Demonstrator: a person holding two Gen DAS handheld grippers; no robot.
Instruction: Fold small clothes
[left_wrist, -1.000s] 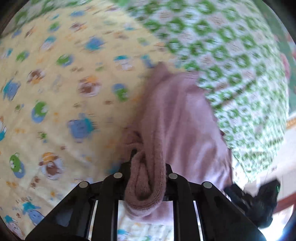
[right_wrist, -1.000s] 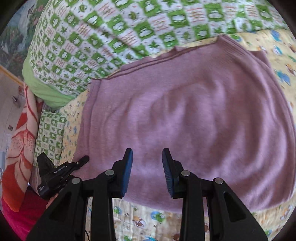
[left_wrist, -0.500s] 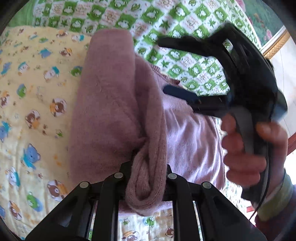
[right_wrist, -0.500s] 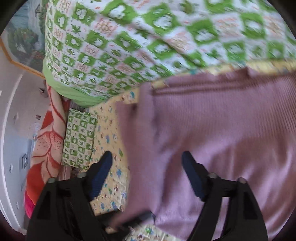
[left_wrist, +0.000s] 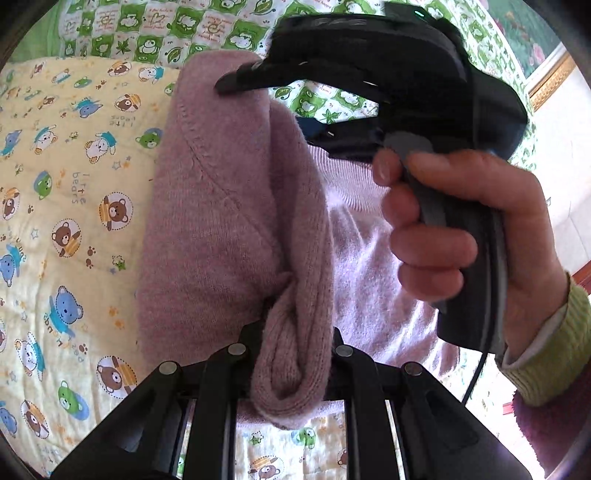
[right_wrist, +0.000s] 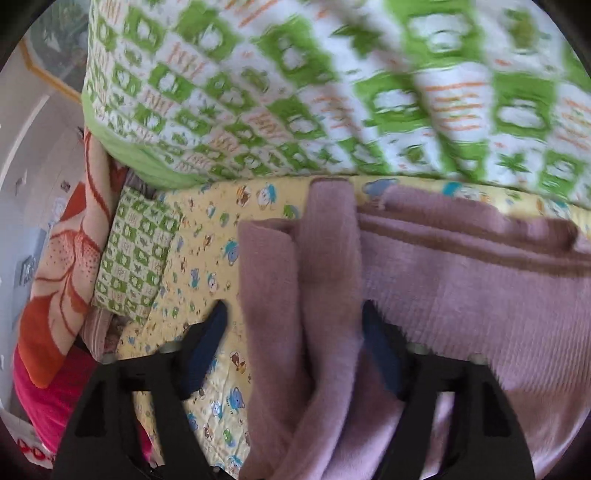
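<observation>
A small mauve knitted sweater (left_wrist: 229, 229) lies on a yellow bear-print sheet (left_wrist: 55, 221). My left gripper (left_wrist: 291, 332) is shut on a bunched fold of the sweater, likely a sleeve, and holds it raised. My right gripper shows in the left wrist view (left_wrist: 388, 85), in a person's hand, over the sweater's far edge. In the right wrist view the right gripper (right_wrist: 295, 325) is open wide, with a folded strip of the sweater (right_wrist: 325, 258) between its blue-padded fingers (right_wrist: 207, 339). The sweater's body (right_wrist: 480, 295) spreads to the right.
A green-and-white checked quilt (right_wrist: 332, 92) is heaped behind the sweater. A small checked pillow (right_wrist: 133, 251) and an orange-and-cream blanket (right_wrist: 62, 277) lie at the left, a pink cloth (right_wrist: 48, 398) below them. A framed picture (left_wrist: 535, 48) hangs at the far right.
My left gripper carried the bunched sleeve over towards the sweater's body. My right gripper opened wide and moved forward to the sweater's edge, so a folded strip now sits between its fingers.
</observation>
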